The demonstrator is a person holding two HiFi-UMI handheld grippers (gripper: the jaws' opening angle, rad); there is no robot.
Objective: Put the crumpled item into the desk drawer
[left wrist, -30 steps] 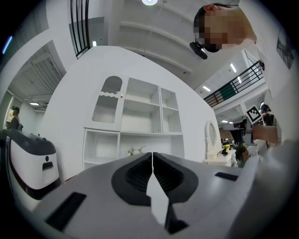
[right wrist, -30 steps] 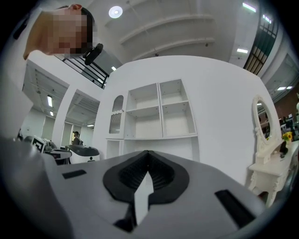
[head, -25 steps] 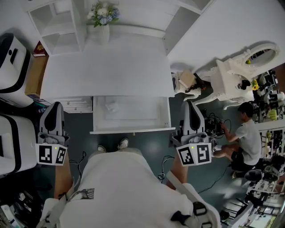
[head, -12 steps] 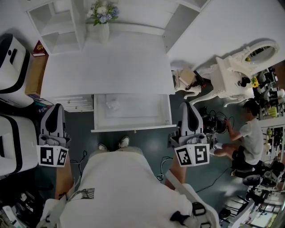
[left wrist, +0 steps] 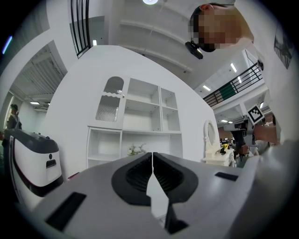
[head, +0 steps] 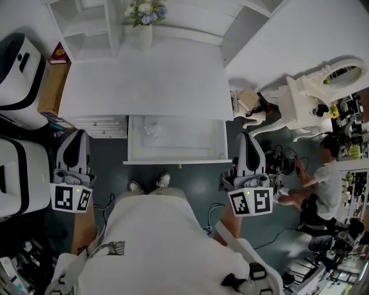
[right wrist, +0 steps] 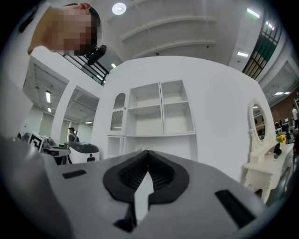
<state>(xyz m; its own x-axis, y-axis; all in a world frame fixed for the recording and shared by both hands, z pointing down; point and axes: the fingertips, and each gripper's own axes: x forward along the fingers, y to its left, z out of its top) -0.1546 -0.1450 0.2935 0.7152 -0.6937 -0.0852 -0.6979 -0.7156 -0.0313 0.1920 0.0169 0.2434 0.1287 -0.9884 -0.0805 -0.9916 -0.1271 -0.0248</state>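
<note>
To the left of the drawer (head: 190, 141) we hold the left gripper (head: 75, 136), its jaws pressed together with nothing between them. The crumpled item (head: 153, 128) lies inside the drawer, in its rear left corner. It is white on white and easy to overlook. To the right of the drawer is the right gripper (head: 247, 138), likewise closed and empty.

We judge that the item is already in its place and that only the drawer stands open. If we push the drawer front from one side only, the drawer may skew and jam. If the item rises above the drawer walls, which we cannot tell, it may catch under the tabletop (head: 144, 80). Our shoes (head: 164, 180) stand just in front of the drawer.

Far left of the drawer are white machines (head: 17, 63) with black trim. Behind the drawer the tabletop is bare except for a vase of flowers (head: 145, 17), with a shelf unit (head: 86, 23) beyond it. Right of the drawer are cables (head: 279, 158) on the dark floor, a white dressing table (head: 311, 98) and a seated person (head: 326, 178).
</note>
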